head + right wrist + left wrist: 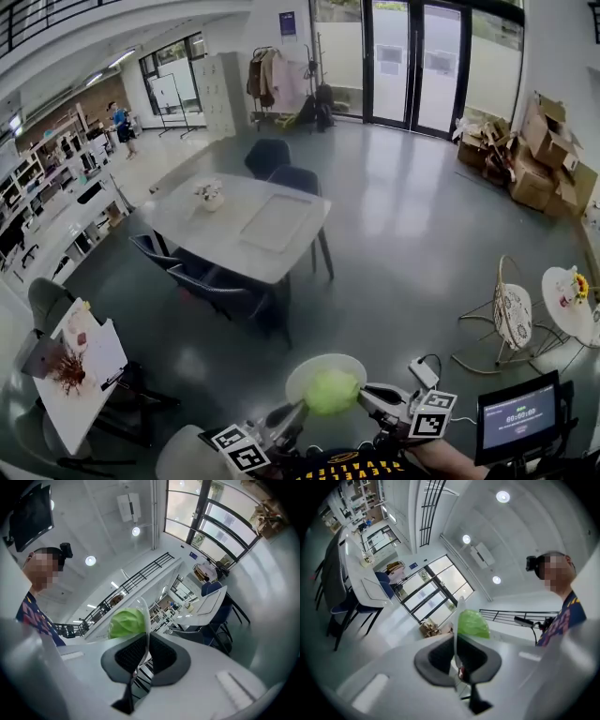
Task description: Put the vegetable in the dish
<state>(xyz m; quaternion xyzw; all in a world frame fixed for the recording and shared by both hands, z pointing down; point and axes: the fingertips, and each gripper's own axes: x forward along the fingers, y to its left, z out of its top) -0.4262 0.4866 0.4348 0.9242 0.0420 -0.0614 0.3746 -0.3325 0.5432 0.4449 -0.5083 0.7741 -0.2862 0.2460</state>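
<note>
A pale round dish (319, 370) is held up in the air between my two grippers, low in the head view. A green leafy vegetable (332, 391) lies on it. My left gripper (281, 419) is shut on the dish's left rim, and my right gripper (377, 397) is shut on its right rim. In the left gripper view the dish (459, 609) shows edge-on between the pads of that gripper (456, 641), with the vegetable (473, 624) just past them. The right gripper view shows the same: the dish (145, 613), the gripper (146, 644), the vegetable (126, 623).
Below and ahead stands a white table (246, 220) ringed by dark chairs. An easel with a painting (80, 366) is at the left. A small screen (518, 415), a wire chair (511, 314) and a round side table (572, 300) are at the right. Cardboard boxes (534, 150) lie far right.
</note>
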